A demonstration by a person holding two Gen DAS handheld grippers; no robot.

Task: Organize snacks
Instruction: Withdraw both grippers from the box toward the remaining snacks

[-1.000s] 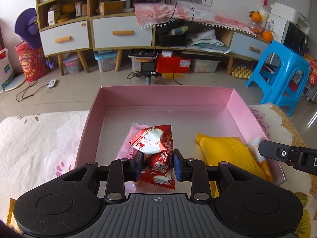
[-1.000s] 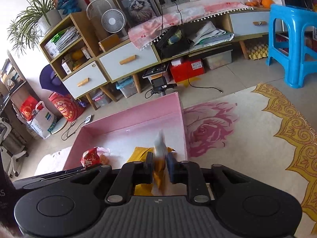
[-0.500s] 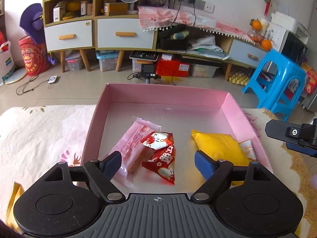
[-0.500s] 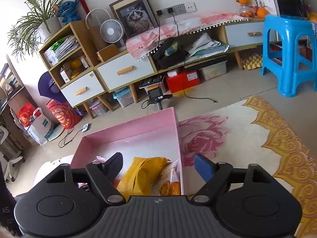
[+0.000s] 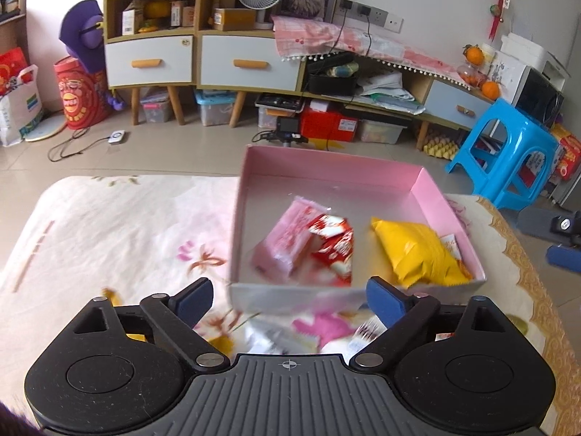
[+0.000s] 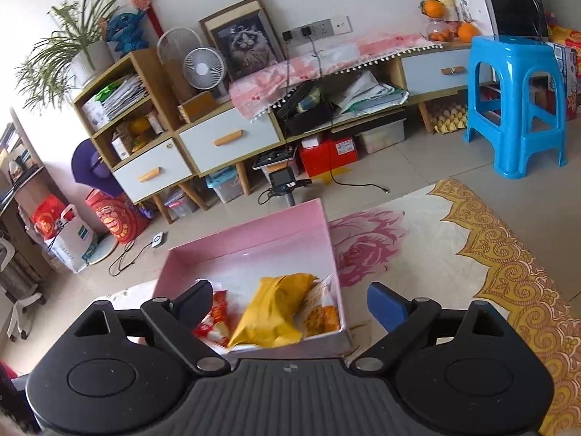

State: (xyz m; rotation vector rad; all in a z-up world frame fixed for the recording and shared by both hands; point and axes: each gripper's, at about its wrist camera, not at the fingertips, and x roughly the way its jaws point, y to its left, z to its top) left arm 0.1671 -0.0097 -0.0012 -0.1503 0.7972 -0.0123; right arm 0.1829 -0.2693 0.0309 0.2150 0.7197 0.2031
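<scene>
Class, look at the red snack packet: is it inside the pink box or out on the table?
Inside. The red snack packet lies on the floor of the pink box, overlapping a pink packet, within the walls; the left hand-held gripper is open, holding nothing.

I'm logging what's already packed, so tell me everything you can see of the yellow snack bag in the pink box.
The yellow snack bag is a plain, glossy, puffed pillow pouch, sealed, with no print readable. It lies flat on the floor of the pink box, in the right half near the front wall. A white-and-orange packet sits wedged between it and the right wall, touching it. The red packet lies apart to its left. Neither gripper touches it.
</scene>
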